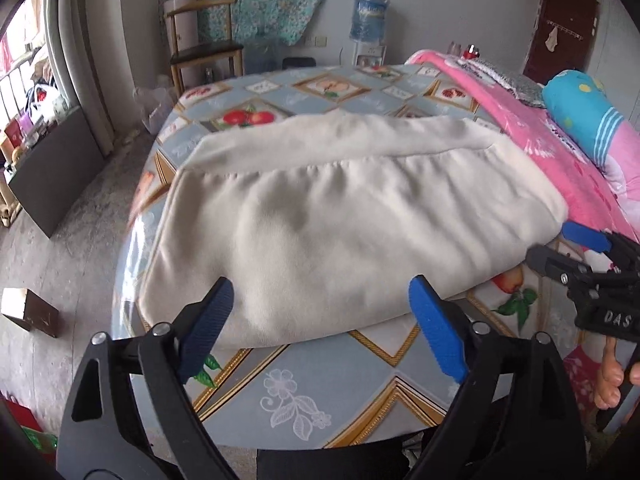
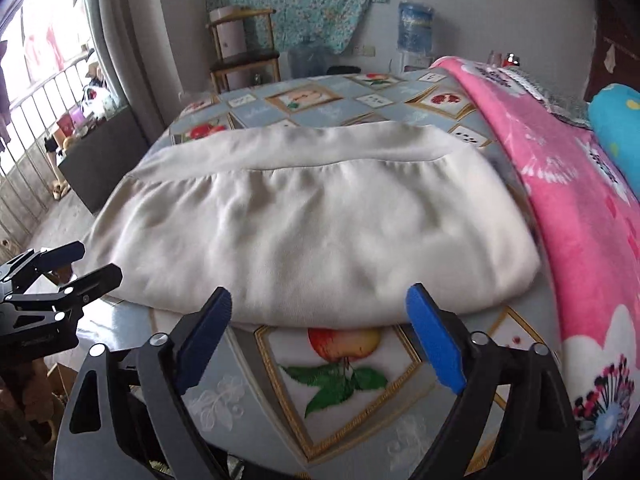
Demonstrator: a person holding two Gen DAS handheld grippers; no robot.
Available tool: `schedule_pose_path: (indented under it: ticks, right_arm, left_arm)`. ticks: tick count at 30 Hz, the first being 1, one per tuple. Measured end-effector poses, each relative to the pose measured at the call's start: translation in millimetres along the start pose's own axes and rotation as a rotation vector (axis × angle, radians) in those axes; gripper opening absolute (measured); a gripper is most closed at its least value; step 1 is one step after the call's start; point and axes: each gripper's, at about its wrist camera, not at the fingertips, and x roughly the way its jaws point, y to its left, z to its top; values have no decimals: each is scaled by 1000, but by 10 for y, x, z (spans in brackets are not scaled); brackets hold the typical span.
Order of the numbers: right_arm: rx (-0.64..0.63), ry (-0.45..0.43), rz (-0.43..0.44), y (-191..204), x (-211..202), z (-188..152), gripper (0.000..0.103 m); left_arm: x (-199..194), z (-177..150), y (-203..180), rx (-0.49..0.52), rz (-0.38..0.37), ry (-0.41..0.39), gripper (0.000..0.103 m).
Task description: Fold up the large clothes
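A cream-white garment (image 1: pixel 344 216) lies folded in a wide, thick stack on the fruit-patterned tablecloth (image 1: pixel 320 392); the right wrist view shows it as well (image 2: pixel 320 224). My left gripper (image 1: pixel 322 300) hangs open just before the garment's near edge, with nothing between its blue pads. The right gripper (image 1: pixel 560 246) shows at the garment's right corner, held by a hand. In its own view my right gripper (image 2: pixel 320 304) is open at the near edge, pads apart and not pressing the cloth. At that view's left the left gripper (image 2: pixel 82 262) stands open too.
A pink flowered blanket (image 2: pixel 580 208) and a blue cushion (image 1: pixel 580 108) lie along the table's right side. A wooden chair (image 1: pixel 204 44) and a water dispenser (image 1: pixel 368 20) stand at the far wall. A brown box (image 1: pixel 30 312) sits on the floor at left.
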Motion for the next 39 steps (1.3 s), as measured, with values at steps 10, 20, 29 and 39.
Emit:
schedule_pose_path:
  ticks: [10,20,29,39]
  right_arm:
    - [83,-38,-81,-89,-465,-232,94]
    - [102,-49,-147,-79,-602,-283,96]
    - [71,51,-141,-43,-419,-276,96]
    - [64,98,-149,-12,-317,-243,96]
  left_arm:
    - [-540,46,-268,-12,73,-127,95]
    - [-604,-20,-398,-57,152,-97,95]
    - [-264,-104,-278,-158,153,110,95]
    - [-150,-152,-246,-158,182,160,95]
